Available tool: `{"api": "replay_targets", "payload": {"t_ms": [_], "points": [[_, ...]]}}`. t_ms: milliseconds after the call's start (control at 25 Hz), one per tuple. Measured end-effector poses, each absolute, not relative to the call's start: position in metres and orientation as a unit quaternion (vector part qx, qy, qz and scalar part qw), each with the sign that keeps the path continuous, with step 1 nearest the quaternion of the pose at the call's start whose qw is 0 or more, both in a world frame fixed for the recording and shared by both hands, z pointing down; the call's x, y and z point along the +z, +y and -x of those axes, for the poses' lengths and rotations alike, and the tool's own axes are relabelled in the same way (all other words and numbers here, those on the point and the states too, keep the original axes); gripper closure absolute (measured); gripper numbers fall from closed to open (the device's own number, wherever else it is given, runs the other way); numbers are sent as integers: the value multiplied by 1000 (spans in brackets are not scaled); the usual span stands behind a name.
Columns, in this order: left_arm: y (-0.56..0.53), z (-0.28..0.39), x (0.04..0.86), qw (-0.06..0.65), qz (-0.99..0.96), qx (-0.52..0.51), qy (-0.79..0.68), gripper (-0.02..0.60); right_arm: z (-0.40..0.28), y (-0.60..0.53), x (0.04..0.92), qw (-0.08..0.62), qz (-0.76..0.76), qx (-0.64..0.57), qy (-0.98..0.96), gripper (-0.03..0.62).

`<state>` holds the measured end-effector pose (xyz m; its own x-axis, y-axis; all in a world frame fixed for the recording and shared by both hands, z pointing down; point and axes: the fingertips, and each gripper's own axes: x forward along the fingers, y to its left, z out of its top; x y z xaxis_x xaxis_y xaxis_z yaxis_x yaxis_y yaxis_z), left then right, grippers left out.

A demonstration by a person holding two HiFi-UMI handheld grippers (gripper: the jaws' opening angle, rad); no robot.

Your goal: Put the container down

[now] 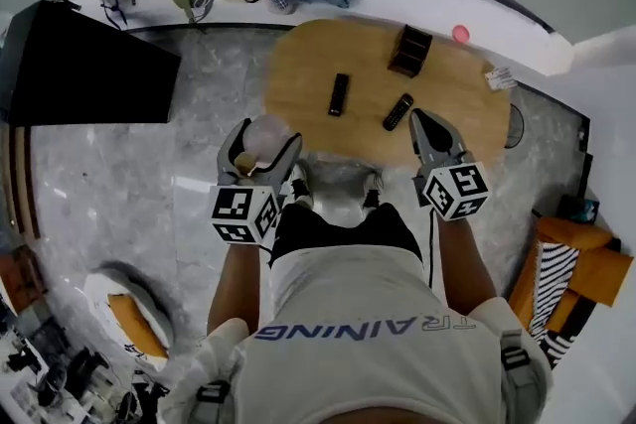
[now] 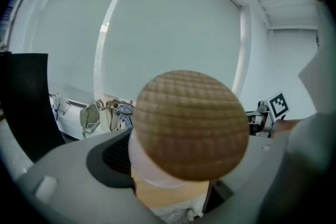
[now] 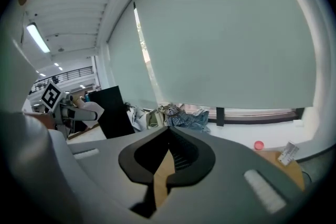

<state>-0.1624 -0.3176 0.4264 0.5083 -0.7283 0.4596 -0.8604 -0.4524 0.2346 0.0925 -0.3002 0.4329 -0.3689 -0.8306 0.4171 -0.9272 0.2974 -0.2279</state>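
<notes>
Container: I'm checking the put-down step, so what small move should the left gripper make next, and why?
Probably ease it a little forward over the table before lowering. The left gripper grips the container, raised right at the table's near left edge. Bare wood lies just ahead, left of the remote, so it would likely land clear of the edge there.

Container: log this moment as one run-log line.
left gripper: jaws shut on container | right gripper: jaws together, empty | container: held up, not yet set on table
</notes>
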Motion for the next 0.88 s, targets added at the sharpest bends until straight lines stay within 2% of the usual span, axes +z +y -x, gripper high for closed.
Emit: {"api": "replay_targets", "payload": {"t_ms": [360, 680, 880], "points": [[-373, 185, 478, 221, -858, 198, -420, 181, -53, -327, 478, 98, -599, 254, -753, 579], [-362, 163, 504, 229, -849, 208, -428, 181, -65, -321, 504, 102, -588, 279, -753, 579], [-370, 154, 550, 240, -837, 221, -440, 181, -70, -318, 533, 117, -576, 296, -753, 579]]}}
